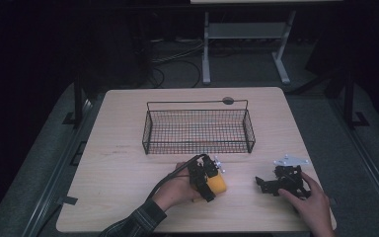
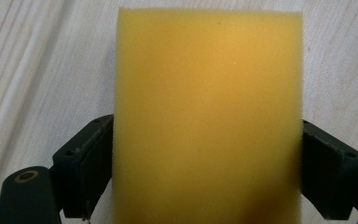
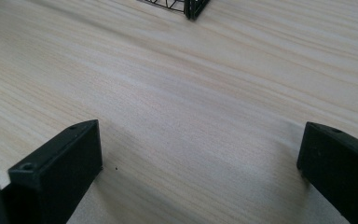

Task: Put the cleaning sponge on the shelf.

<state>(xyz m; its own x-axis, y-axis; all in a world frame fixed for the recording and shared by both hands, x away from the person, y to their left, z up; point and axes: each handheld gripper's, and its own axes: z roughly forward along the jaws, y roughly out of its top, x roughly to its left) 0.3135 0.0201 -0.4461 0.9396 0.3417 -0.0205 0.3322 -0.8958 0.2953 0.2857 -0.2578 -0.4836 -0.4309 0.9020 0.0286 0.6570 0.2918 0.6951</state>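
1. Pale wood-grain rectangular table (image 1: 128, 163) carries everything: a basket toward the far middle, and both hand-held grippers near the front edge.
2. Black wire-mesh rectangular basket (image 1: 198, 129) stands with its long axis across the table and looks empty through the mesh; one corner of it peeks in at the top of the right gripper view (image 3: 193, 7).
3. Yellow rectangular foam sponge (image 1: 216, 185) lies in front of the basket, just right of the table's centre line, with bare wood between them. Judged as the piece to be moved, it sits between the left gripper's jaws, its long axis running away from the camera (image 2: 208, 116) along the jaws.
4. Left gripper (image 1: 208, 181) is closed around that sponge: in its own view each black pad presses a long side of the foam, which shows no obvious squeezing. Whether the sponge rests on the table or is slightly lifted I cannot tell.
5. Right gripper (image 1: 281, 183) rests on the table well to the right of the sponge, a hand (image 1: 312, 202) on it; its jaws stand wide apart over bare wood with nothing between them.
6. Deciding relation: the basket lies straight ahead of the held sponge, toward the far side, and the left hand (image 1: 175, 190) is the nearer one. A likely carry would need to clear the front wall.
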